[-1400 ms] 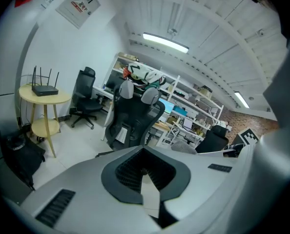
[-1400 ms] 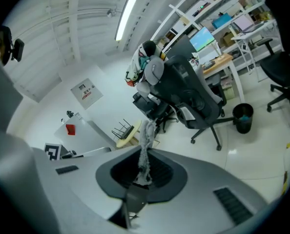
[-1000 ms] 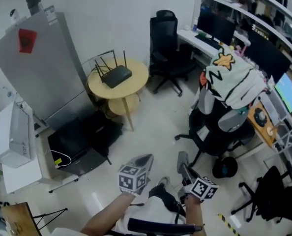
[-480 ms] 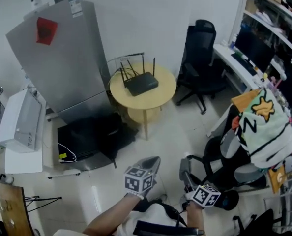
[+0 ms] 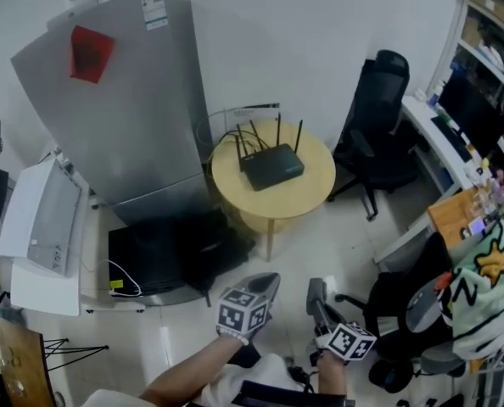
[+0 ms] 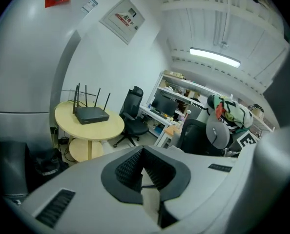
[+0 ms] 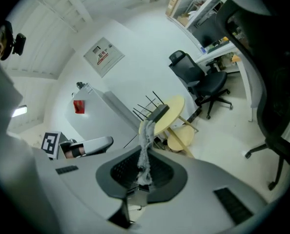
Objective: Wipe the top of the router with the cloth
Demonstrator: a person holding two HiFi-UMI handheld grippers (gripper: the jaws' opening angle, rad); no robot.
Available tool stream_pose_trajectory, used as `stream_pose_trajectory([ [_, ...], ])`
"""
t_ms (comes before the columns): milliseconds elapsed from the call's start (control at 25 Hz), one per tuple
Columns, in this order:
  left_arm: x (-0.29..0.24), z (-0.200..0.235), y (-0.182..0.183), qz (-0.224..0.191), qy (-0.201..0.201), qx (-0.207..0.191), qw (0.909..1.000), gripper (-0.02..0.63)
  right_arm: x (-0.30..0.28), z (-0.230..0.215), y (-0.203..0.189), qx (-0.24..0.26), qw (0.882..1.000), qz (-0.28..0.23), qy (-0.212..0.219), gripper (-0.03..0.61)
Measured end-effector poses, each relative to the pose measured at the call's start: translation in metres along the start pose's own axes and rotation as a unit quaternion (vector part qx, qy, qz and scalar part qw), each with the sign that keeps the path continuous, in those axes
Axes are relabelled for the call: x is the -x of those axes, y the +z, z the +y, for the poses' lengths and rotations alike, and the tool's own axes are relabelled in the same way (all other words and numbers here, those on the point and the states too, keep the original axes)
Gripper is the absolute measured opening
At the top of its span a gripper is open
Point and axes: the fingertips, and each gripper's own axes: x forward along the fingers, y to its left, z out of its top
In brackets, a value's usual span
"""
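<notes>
The router (image 5: 272,166) on the round counter (image 5: 311,197) now sits nearer and more central in the head view: approach under way, wiping not begun. The right gripper (image 7: 144,172) fingers clamp the cloth (image 7: 146,145), well short of the router; the left gripper (image 6: 144,167) fingers are closed, empty

Surfaces noted: router (image 5: 271,166) casing matt black plastic; worktop (image 5: 307,200) pale wood, smooth, low sheen; cloth (image 7: 146,140) grey, fuzzy, rough-napped, nipped in right tool (image 7: 142,173). Shells of left tool (image 6: 142,173) and right tool smooth matt grey plastic, pads (image 6: 128,169) dark, ribbed. Tall fridge (image 5: 125,117) brushed grey metal; floor (image 5: 171,337) pale, glossy.
</notes>
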Motion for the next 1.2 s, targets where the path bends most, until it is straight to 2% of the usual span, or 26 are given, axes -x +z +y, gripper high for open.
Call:
stream_pose_trajectory([
  [280, -0.025, 0.089, 0.063, -0.008, 0.005, 0.003, 0.9999, -0.003, -0.119, 0.035, 0.036, 0.022, 0.999, 0.019, 0.017, 0.041],
  [520, -0.044, 0.147, 0.099, -0.001, 0.014, -0.003, 0.9999, -0.003, -0.194, 0.059, 0.065, 0.031, 0.999, 0.022, 0.023, 0.041],
  [840, -0.063, 0.194, 0.136, -0.004, 0.013, 0.006, 0.9999, -0.003, -0.254, 0.078, 0.091, 0.047, 0.998, 0.033, 0.031, 0.041],
  [1200, -0.112, 0.241, 0.16, -0.023, 0.056, 0.056, 0.9966, -0.003, -0.337, 0.055, 0.143, 0.08, 0.991, 0.088, 0.055, 0.041],
])
